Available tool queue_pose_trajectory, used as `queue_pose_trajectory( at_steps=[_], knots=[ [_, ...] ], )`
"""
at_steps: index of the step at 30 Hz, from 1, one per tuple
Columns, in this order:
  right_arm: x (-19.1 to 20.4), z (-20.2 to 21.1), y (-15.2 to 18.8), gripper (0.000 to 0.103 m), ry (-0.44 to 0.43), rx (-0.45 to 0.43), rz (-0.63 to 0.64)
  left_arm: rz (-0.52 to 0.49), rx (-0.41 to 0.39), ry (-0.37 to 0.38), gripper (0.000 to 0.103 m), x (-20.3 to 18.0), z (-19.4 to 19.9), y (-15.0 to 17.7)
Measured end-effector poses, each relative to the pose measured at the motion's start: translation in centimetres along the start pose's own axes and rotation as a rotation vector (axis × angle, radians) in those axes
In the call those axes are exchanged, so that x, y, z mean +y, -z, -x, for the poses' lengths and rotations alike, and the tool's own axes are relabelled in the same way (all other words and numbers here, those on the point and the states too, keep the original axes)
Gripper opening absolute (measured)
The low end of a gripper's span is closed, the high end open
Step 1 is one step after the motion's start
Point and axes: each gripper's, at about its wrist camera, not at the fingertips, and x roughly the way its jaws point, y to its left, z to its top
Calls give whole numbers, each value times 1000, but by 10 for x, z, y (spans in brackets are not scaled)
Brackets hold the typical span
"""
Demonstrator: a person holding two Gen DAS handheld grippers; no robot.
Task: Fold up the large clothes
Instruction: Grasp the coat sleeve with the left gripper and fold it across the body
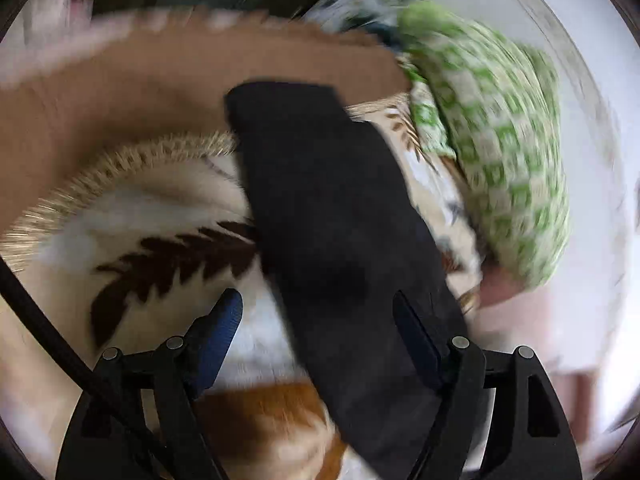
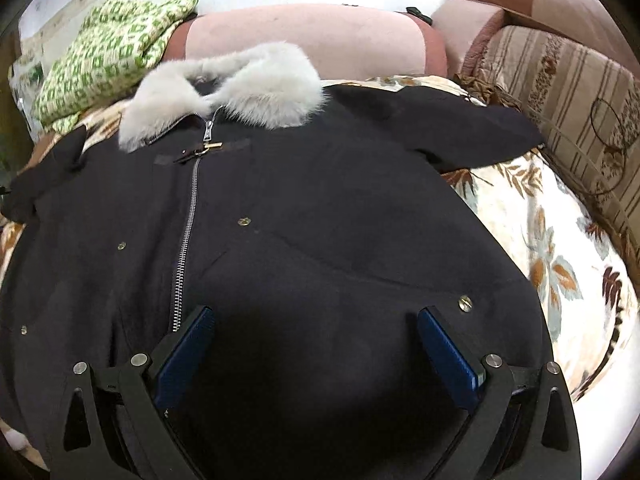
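Note:
A black coat (image 2: 320, 200) with a white fur collar (image 2: 240, 92) and a silver zipper (image 2: 188, 220) lies front up on a leaf-patterned bedspread (image 2: 540, 220). Its sleeves spread out to both sides. My right gripper (image 2: 320, 332) hovers open over the coat's lower front, with only dark cloth showing between its blue pads. The left wrist view is blurred. There a black sleeve (image 1: 328, 208) stretches away across the bedspread (image 1: 160, 220). My left gripper (image 1: 320, 320) stands open over the sleeve's near end, and its pads (image 1: 224, 320) do not press the cloth.
A green-and-white patterned garment (image 2: 108, 48) is heaped at the back left, also in the left wrist view as a green-patterned heap (image 1: 500, 140). A pink sofa back (image 2: 312, 36) runs behind the coat, and a striped cushion (image 2: 568, 96) stands at the right. Beyond the bedspread's fringe is a brown surface (image 1: 140, 80).

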Motion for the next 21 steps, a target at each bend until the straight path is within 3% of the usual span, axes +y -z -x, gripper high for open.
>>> queue_pose_trajectory(
  at_steps=[3,4,5,6,7,8,9,11,16,21],
  knots=[
    [10,-3,-4,102,35,1,38,10,-16,102,77,-4,-7,-16],
    [12,-4,-5,102,44,1,48,-8,6,116,77,-11,-10,-19],
    [15,-5,-6,102,52,1,56,-24,25,102,70,-21,-17,-20],
    [16,-6,-7,102,59,-1,62,-42,36,79,60,-29,-22,-18],
    [18,-6,-7,102,62,-3,65,-79,56,32,29,-41,-27,-18],
    [18,-6,-7,102,63,-5,66,-107,67,-12,17,-48,-29,-16],
    [17,-5,-8,102,62,-7,67,-139,69,-49,13,-60,-29,-10],
    [18,-3,-7,100,49,-11,67,-187,32,-80,10,-81,-17,2],
    [13,14,-3,96,-22,-53,68,-329,30,4,8,-150,25,53],
    [3,28,0,96,-66,-97,33,-533,113,195,8,-241,58,150]
  ],
)
